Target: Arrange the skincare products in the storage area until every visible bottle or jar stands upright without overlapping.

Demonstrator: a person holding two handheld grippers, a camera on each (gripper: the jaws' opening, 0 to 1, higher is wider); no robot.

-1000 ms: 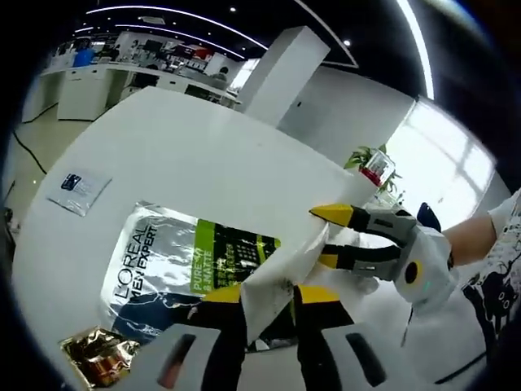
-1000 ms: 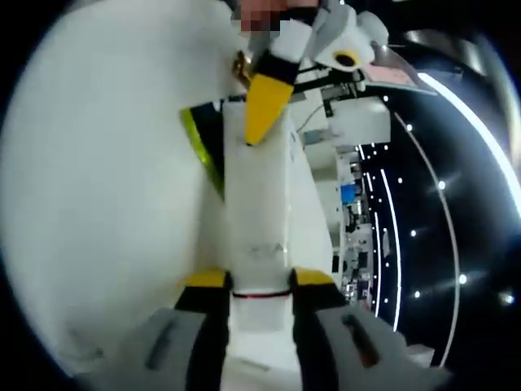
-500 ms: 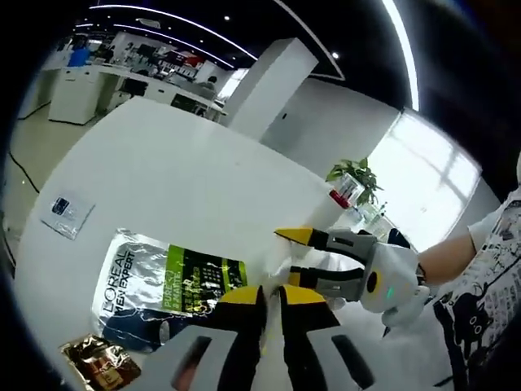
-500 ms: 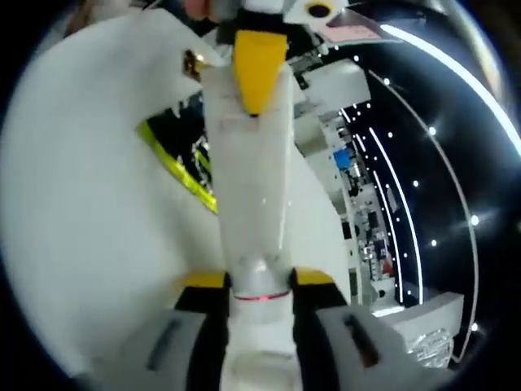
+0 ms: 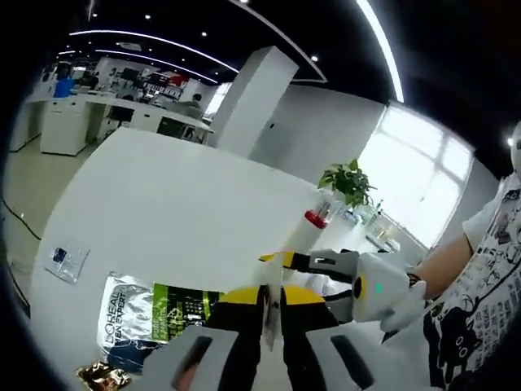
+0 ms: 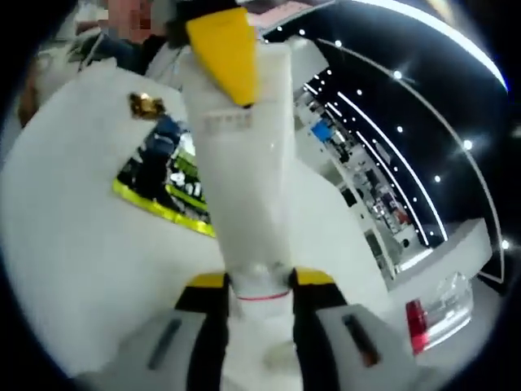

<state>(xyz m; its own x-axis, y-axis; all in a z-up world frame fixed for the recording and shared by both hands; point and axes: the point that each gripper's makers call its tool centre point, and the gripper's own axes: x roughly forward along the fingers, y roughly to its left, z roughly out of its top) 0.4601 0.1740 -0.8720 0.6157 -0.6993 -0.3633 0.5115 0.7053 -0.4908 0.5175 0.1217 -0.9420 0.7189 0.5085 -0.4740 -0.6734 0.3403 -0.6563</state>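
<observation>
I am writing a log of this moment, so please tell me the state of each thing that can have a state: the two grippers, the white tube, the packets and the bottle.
white tube: lifted off the table, held at both ends.
right gripper: shut on the tube's cap end.
left gripper: shut on the tube's flat end.
silver L'Oreal packet: lying flat.
gold packet: lying flat.
small sachet: lying flat.
red-capped bottle: upright.

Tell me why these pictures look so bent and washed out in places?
Left gripper view: the fisheye lens curves the white table; the window is blown out; the silver pouch catches glare. Right gripper view: the white tube sits close and soft, and ceiling lights bend into arcs.
</observation>
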